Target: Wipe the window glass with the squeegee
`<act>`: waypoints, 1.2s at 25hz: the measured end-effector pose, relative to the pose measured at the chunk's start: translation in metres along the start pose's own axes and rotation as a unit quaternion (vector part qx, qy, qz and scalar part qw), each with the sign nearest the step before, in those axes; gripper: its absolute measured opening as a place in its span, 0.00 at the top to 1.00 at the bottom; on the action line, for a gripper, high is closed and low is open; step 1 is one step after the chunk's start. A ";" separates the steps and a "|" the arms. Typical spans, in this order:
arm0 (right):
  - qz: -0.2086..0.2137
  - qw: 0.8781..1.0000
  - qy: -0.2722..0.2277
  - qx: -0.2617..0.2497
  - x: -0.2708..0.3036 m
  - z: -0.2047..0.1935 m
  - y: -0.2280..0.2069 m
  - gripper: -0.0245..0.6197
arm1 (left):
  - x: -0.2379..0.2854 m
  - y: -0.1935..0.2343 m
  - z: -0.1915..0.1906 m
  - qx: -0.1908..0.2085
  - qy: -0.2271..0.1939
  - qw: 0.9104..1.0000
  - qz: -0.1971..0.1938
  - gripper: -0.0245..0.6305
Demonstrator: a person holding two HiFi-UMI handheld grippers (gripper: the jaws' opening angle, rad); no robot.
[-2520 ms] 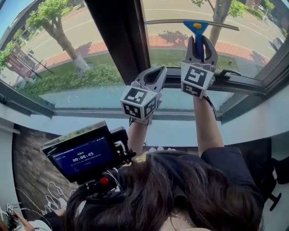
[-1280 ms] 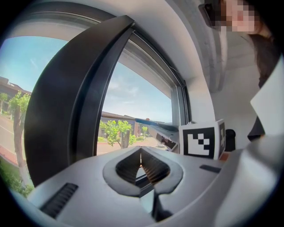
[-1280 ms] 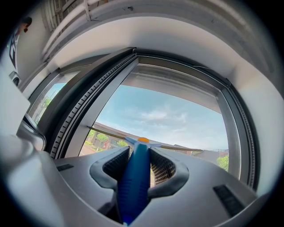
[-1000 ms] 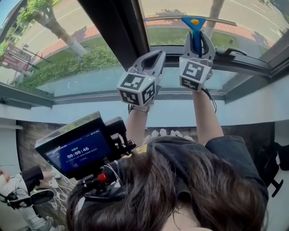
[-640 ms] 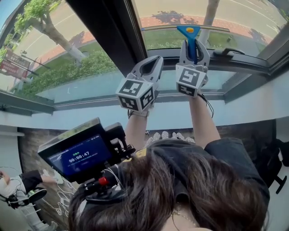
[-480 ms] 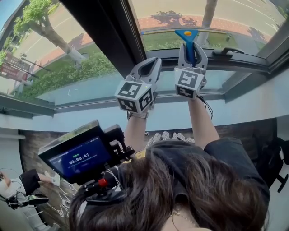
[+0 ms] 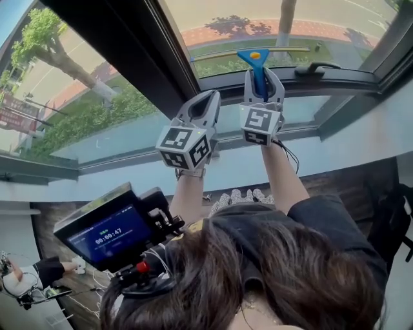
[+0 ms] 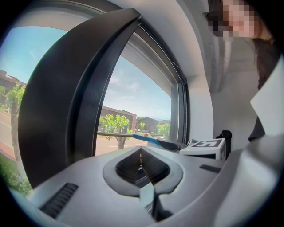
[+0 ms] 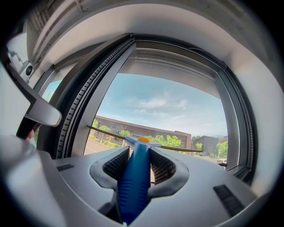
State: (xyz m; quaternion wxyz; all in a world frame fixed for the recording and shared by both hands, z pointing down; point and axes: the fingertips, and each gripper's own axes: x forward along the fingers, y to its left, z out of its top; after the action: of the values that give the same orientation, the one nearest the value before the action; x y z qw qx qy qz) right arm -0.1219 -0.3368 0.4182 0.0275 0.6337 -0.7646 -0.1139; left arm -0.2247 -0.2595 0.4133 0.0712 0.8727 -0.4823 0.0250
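The squeegee [image 7: 257,64] has a blue handle and a thin long blade lying across the right window pane [image 7: 258,19], just above its lower frame. My right gripper [image 7: 261,76] is shut on the blue handle, which runs up between its jaws [image 9: 135,177], with the blade [image 9: 177,149] crosswise against the glass [image 9: 164,111]. My left gripper [image 7: 208,102] hangs just left of it, in front of the dark mullion, shut with nothing in it [image 8: 141,150]. The left gripper view shows the squeegee [image 8: 146,137] off to its right.
A wide dark mullion [image 7: 122,45] separates the right pane from a left pane [image 7: 77,109]. A black window handle [image 7: 316,66] lies on the lower frame right of the squeegee. A white sill [image 7: 97,174] runs below. A monitor rig [image 7: 110,229] sits at lower left.
The squeegee and my right gripper have come down the pane towards its lower frame. My left gripper has stayed beside it, still shut and empty.
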 end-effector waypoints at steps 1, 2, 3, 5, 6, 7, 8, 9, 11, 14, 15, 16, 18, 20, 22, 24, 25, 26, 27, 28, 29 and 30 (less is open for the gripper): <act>0.000 1.000 -0.001 0.005 -0.001 -0.001 0.001 0.74 | 0.000 0.000 0.001 0.000 -0.001 1.000 -0.001 0.96; 0.000 1.000 0.000 0.007 -0.001 -0.002 0.001 0.74 | 0.000 0.000 0.002 0.001 -0.003 1.000 -0.002 0.96; 0.000 1.000 0.000 0.007 -0.002 -0.003 0.001 0.74 | 0.001 -0.001 0.003 0.001 -0.004 1.000 -0.002 0.96; 0.001 1.000 0.003 0.000 -0.003 -0.006 0.000 0.74 | 0.001 -0.001 0.004 -0.001 -0.006 1.000 -0.002 0.96; 0.002 1.000 0.005 -0.006 -0.004 -0.008 0.001 0.74 | 0.001 -0.001 0.005 -0.002 -0.007 1.000 -0.002 0.96; 0.004 1.000 0.008 -0.011 -0.005 -0.010 0.001 0.74 | 0.001 -0.001 0.005 -0.003 -0.008 1.000 -0.002 0.96; 0.005 1.000 0.012 -0.013 -0.005 -0.013 0.002 0.74 | 0.000 -0.001 0.005 -0.004 -0.008 1.000 -0.001 0.96; 0.007 1.000 0.016 -0.014 -0.006 -0.016 0.003 0.74 | 0.000 -0.001 0.005 -0.006 -0.009 1.000 -0.002 0.96; 0.009 1.000 0.021 -0.016 -0.007 -0.021 0.004 0.74 | 0.001 -0.002 0.005 -0.008 -0.010 1.000 -0.003 0.96; 0.011 0.999 0.028 -0.018 -0.008 -0.028 0.006 0.74 | 0.001 -0.002 0.003 -0.010 -0.010 1.000 -0.002 0.96; 0.011 0.999 0.031 -0.018 -0.008 -0.031 0.006 0.74 | 0.000 -0.002 0.003 -0.010 -0.009 1.000 -0.001 0.96; 0.011 0.999 0.034 -0.017 -0.008 -0.033 0.007 0.74 | 0.000 -0.002 0.003 -0.011 -0.009 1.000 0.000 0.96; 0.012 0.999 0.039 -0.018 -0.008 -0.038 0.008 0.74 | 0.000 -0.001 0.002 -0.013 -0.008 1.000 0.001 0.96; 0.014 0.999 0.043 -0.023 -0.008 -0.041 0.009 0.74 | -0.001 -0.001 0.002 -0.013 -0.007 1.000 0.002 0.96; 0.015 0.998 0.046 -0.028 -0.008 -0.045 0.011 0.74 | -0.002 0.001 0.001 -0.014 -0.006 1.000 0.003 0.96; 0.016 0.998 0.047 -0.031 -0.008 -0.049 0.013 0.74 | -0.003 0.001 -0.001 -0.015 -0.005 1.000 0.004 0.96; 0.016 0.998 0.049 -0.033 -0.008 -0.050 0.014 0.74 | -0.003 0.001 -0.001 -0.014 -0.005 1.000 0.004 0.96; 0.016 0.998 0.051 -0.036 -0.009 -0.051 0.015 0.74 | -0.003 0.001 -0.001 -0.014 -0.004 1.000 0.004 0.96; 0.017 0.998 0.054 -0.040 -0.009 -0.052 0.016 0.74 | -0.003 0.001 -0.001 -0.014 -0.004 1.000 0.003 0.96; 0.017 0.997 0.057 -0.041 -0.009 -0.054 0.017 0.74 | -0.003 0.001 -0.002 -0.013 -0.003 1.000 0.003 0.96; 0.018 0.997 0.058 -0.041 -0.009 -0.056 0.018 0.74 | -0.003 0.001 -0.002 -0.014 -0.002 1.000 0.003 0.96; 0.018 0.997 0.058 -0.039 -0.009 -0.059 0.019 0.74 | -0.004 0.001 -0.003 -0.013 -0.001 1.000 0.003 0.96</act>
State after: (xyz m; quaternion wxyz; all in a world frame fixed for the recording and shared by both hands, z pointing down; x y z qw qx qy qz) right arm -0.1275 -0.3333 0.4802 0.0984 0.6241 -0.7678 -0.1059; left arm -0.2276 -0.2565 0.4158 0.0823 0.8700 -0.4857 0.0177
